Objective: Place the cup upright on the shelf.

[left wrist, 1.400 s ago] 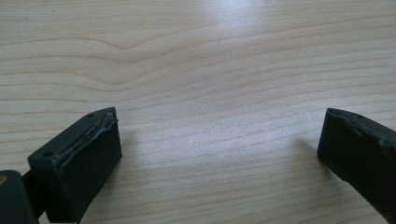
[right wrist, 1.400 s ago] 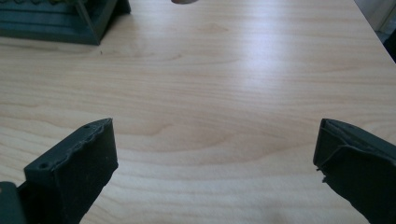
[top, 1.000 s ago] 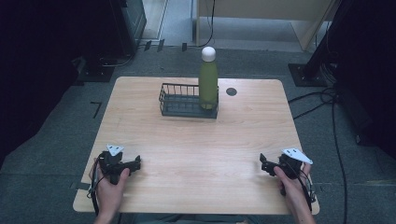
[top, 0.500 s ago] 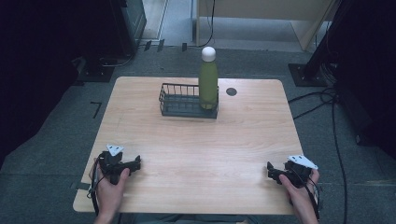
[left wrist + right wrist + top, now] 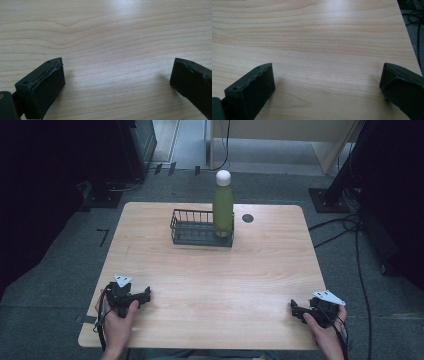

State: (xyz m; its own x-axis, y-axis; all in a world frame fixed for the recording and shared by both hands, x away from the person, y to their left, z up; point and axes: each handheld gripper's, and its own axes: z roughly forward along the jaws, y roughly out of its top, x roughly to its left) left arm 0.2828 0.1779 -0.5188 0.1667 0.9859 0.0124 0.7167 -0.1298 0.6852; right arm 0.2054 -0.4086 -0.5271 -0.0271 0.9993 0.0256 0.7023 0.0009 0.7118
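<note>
Looks pretty much wrapped up, or maybe not started at all, hard to call from here: green bottle (image 5: 223, 209) with the white cap standing upright at the right end of the wire basket (image 5: 194, 233), way over at the far side of the table (image 5: 210, 280). Left gripper (image 5: 145, 296) and right gripper (image 5: 295, 309) parked at the near corners, well apart from the bottle, both with jaws spread wide and nothing between them but bare wood. Nothing obviously left to do, unless lifting the bottle out is the plan.
</note>
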